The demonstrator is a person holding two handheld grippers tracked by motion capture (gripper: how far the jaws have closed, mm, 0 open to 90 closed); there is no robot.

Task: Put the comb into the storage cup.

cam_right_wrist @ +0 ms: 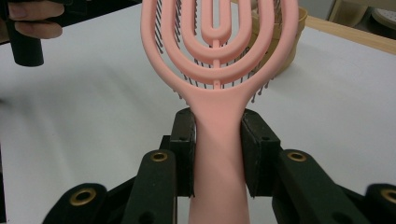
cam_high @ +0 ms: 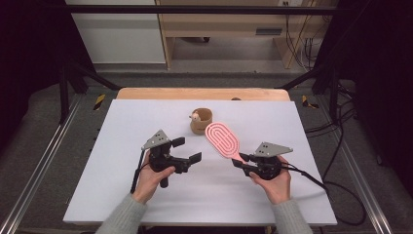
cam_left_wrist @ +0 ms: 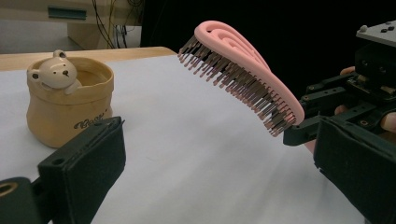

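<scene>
We work at a white rectangular surface (cam_high: 122,195) laid over a wooden top, with dark frame rails at both sides and pale cabinets behind the far edge. Our right tool (cam_high: 242,161), near the right part of the near edge, is clamped on the handle of a pink plastic oval hairbrush (cam_high: 223,139) with looped ribs; in the right gripper view both black pads press the handle's sides, so the jaws are closed only as far as the handle allows. The brush is lifted off the surface and its long axis runs from the right tool up and away toward the middle of the far edge, bristles facing down and toward our left. Our left tool (cam_high: 186,150) sits left of centre, jaws wide apart and holding nothing, pointing toward the brush head.

Just past the brush tip, near the centre of the far half, stands a tan soft-walled round pot (cam_high: 201,121) with a small cream bear figure (cam_high: 195,116) peeking over its rim; from what we see, the rest of its inside looks empty. We judge that the pot lies straight along the brush's axis, so a short push forward and a tilt down would bring the head over the rim. The right tool is the one placed for that; the left is about as near to the pot and free to steady it.
</scene>
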